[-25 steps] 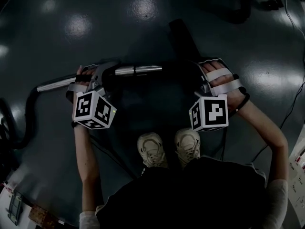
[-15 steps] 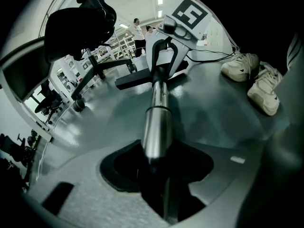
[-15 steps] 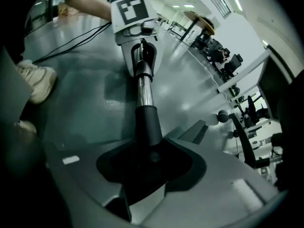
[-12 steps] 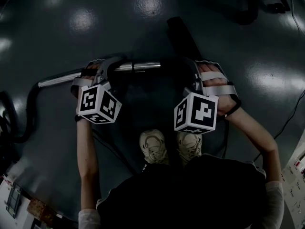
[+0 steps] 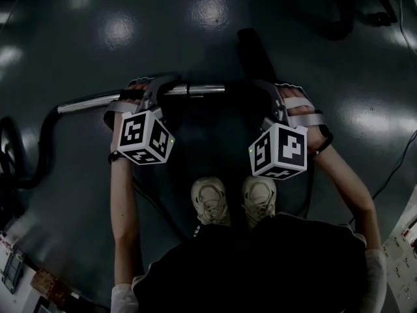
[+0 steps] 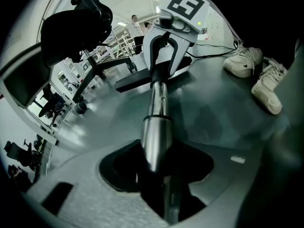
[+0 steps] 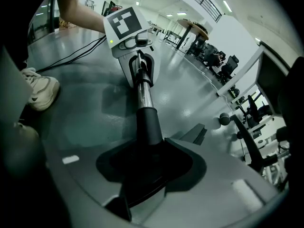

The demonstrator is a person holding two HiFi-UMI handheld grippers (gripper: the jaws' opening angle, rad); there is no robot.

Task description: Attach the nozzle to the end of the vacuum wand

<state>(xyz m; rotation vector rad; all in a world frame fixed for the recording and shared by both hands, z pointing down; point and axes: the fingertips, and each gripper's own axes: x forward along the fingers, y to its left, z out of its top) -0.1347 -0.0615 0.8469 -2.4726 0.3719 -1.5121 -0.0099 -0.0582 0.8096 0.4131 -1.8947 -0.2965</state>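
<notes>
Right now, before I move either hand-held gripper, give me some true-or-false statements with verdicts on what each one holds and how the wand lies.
1. The left hand-held gripper is shut on the metal wand. True.
2. The right hand-held gripper is empty. False: its jaws grip the black nozzle.
3. The metal wand stands upright on the floor. False: it runs roughly level between the two grippers.
4. The black nozzle meets the end of the metal wand. True.

1. We are standing in what is looking like a large open office or lab hall, on a glossy grey floor [image 5: 195,18].
2. We are seeing swivel chairs [image 7: 231,63] beside a long white tabletop [image 7: 240,72], with ceiling strip lights [image 7: 227,6] glowing overhead.
</notes>
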